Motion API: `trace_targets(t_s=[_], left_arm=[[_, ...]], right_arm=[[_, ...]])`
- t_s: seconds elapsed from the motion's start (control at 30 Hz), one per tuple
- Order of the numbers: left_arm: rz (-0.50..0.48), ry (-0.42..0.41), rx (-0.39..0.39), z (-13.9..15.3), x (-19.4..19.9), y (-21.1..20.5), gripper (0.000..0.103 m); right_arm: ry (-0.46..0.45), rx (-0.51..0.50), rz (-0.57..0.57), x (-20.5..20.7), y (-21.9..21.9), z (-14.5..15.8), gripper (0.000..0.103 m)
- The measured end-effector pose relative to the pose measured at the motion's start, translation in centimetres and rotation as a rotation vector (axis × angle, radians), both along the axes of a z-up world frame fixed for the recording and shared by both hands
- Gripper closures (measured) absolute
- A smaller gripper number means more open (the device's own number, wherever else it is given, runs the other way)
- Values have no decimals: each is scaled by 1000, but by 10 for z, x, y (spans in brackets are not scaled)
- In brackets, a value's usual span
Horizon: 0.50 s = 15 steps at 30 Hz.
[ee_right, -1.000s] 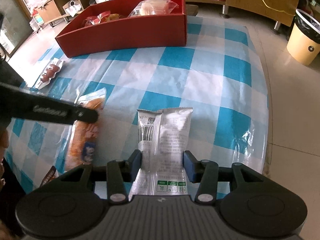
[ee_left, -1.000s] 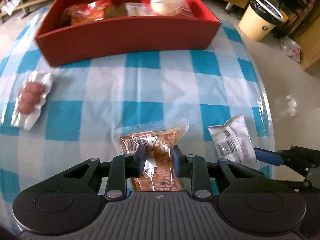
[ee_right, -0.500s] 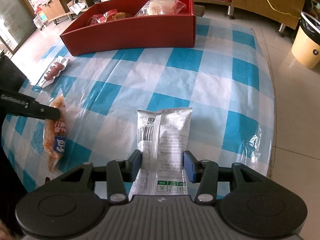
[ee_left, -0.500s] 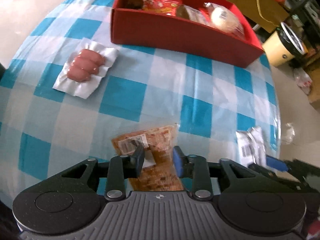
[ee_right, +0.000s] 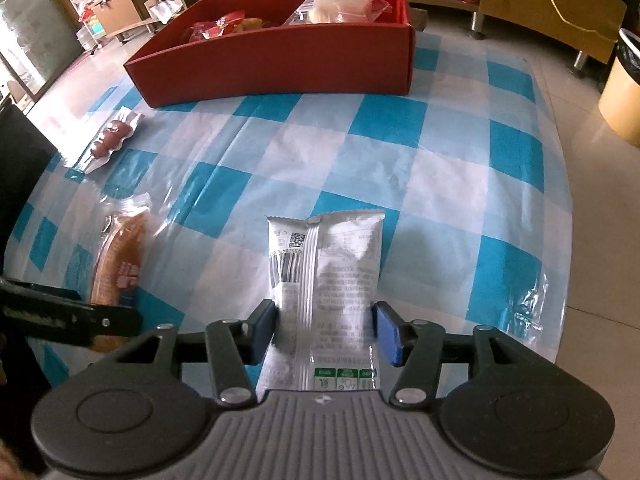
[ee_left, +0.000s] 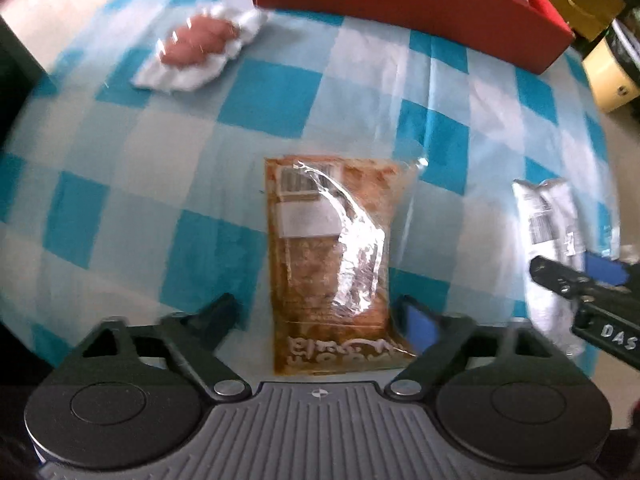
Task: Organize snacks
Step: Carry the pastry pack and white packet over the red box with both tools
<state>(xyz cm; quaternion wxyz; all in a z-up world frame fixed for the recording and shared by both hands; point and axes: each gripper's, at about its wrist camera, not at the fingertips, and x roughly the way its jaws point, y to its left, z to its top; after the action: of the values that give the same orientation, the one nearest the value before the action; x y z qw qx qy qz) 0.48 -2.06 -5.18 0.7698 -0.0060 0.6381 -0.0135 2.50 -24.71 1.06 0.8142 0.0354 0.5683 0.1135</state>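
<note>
Now the left gripper point(ee_left: 320, 316) stands with its jaws well apart, having just been opening; the orange snack packet point(ee_left: 332, 256) lies flat on the checked tablecloth point(ee_left: 168, 152) between them, clear of both pads. The right gripper point(ee_right: 326, 330) has also just been opening: the white snack packet point(ee_right: 326, 280) sits between its fingers, the blue pad point(ee_right: 386, 334) at one side showing a thin gap, while contact on the other side cannot be judged. A clear sausage pack point(ee_left: 198, 46) lies apart, nearer the red box point(ee_right: 280, 64).

Only the right wrist view shows inside the box, where a red wrapper point(ee_right: 214, 28) and a pale bun in plastic point(ee_right: 340, 8) rest, and a yellow bin point(ee_right: 622, 100) on the floor beyond. The left wrist view is blurred, showing the white packet only edge-on beside the other tool.
</note>
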Motion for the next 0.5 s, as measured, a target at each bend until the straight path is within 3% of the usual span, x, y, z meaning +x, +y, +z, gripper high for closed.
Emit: trace_targets(t_s=[0.03, 0.13, 0.2, 0.5], left_arm=[[-4, -12, 9, 2, -1, -1, 35], [15, -15, -81, 10, -1, 7, 47], [-3, -24, -98, 15, -2, 6, 53], [-26, -75, -147, 31, 4, 1, 54]], right_arm=[[-4, -7, 7, 0, 1, 0, 50], [-8, -8, 19, -1, 1, 1, 52], [-15, -2, 23, -3, 0, 4, 56], [-62, 77, -35, -1, -11, 20, 59]])
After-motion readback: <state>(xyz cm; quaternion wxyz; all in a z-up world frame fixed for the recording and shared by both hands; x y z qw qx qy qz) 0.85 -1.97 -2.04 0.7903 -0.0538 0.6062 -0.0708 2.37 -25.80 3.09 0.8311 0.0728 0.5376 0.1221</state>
